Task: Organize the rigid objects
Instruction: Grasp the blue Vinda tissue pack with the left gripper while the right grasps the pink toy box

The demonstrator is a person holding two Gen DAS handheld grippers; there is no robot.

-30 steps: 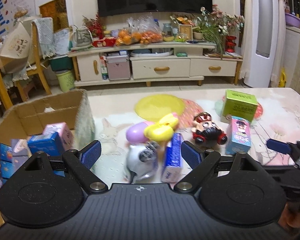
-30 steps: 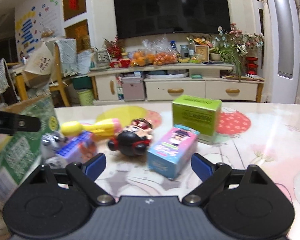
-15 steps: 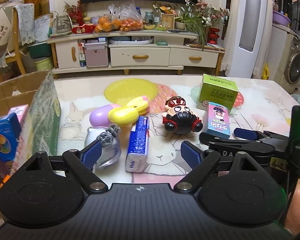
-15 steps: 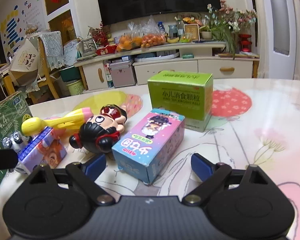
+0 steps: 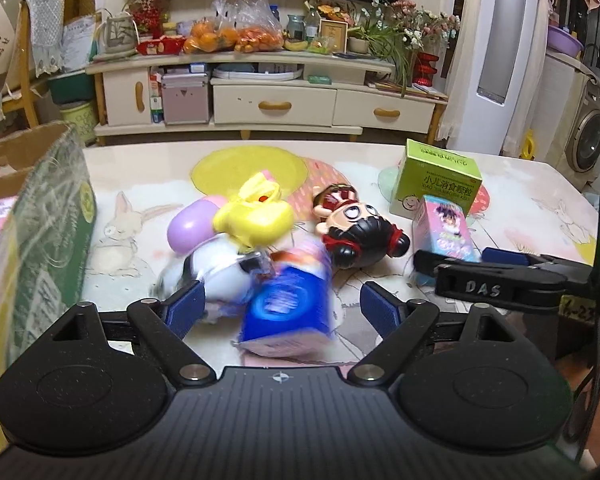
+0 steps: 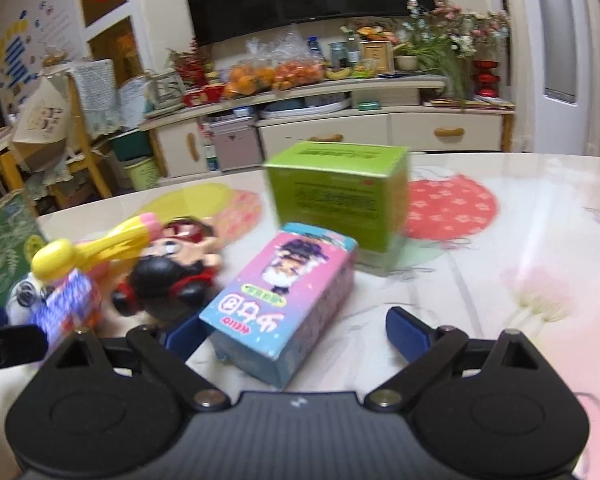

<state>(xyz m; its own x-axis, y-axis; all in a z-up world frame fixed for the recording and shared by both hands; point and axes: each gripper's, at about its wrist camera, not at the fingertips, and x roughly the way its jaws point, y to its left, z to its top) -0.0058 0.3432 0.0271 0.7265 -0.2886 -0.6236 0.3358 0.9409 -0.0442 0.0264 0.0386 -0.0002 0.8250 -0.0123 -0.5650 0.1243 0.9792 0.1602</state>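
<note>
My left gripper (image 5: 280, 308) is open, its jaws either side of a blue box (image 5: 288, 308) that lies on the table, blurred. A white-and-silver toy (image 5: 220, 272), a yellow toy (image 5: 256, 216) and a purple egg (image 5: 190, 226) lie just beyond. My right gripper (image 6: 296, 332) is open around the near end of a pink-and-blue box (image 6: 288, 300); it also shows in the left wrist view (image 5: 452, 268). A doll head (image 6: 172, 268) lies left of it and a green box (image 6: 340, 196) behind.
An open cardboard box (image 5: 40, 216) with a green printed flap stands at the table's left edge and holds small boxes. The table (image 6: 520, 240) has a patterned cover. A TV cabinet (image 5: 276, 100) stands behind.
Both grippers have moved forward and lower. The blue box now lies between the left jaws and the pink-and-blue box between the right jaws. Both stay open.
</note>
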